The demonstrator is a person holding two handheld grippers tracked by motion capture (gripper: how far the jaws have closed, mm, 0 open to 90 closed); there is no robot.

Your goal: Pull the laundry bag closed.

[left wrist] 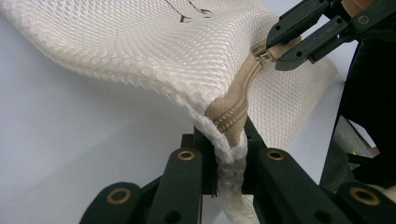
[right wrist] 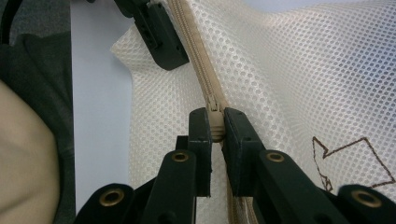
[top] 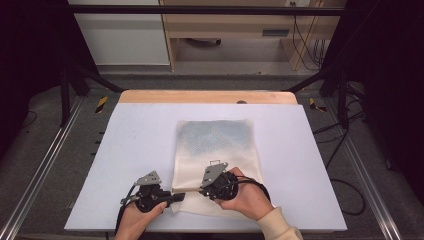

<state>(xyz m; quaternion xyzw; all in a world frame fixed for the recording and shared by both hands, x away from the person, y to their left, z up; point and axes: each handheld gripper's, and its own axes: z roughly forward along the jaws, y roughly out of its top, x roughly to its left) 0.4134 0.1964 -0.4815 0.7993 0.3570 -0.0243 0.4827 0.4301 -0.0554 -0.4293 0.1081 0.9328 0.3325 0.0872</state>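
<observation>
You are working at the near edge of a pale grey-blue worktop (top: pixel 135 150), where a cream mesh laundry bag with a tan zipper (top: pixel 215 150) is lying flat, its long side running away from you and its zippered edge closest to you.

Your left claw (top: pixel 176 196) is sitting at the bag's near left corner. In the left gripper view, this left claw (left wrist: pixel 227 158) is pinching the bag's thick seamed edge (left wrist: pixel 224 170) right where the tan zipper tape (left wrist: pixel 233 109) ends, with both jaws pressed against the fabric and lifting it a little off the worktop.

Your right claw (top: pixel 201 190) is pointing toward the left one, just beside it along the same edge. In the right gripper view, this right claw (right wrist: pixel 215 126) is closing narrowly on the small tan zipper slider (right wrist: pixel 215 128), both jaws touching it from either side. The zipper teeth (right wrist: pixel 194 46) are running from there up toward the other claw.

A thin brown outline drawing (right wrist: pixel 355 161) is printed on the mesh beside the right jaw.
</observation>
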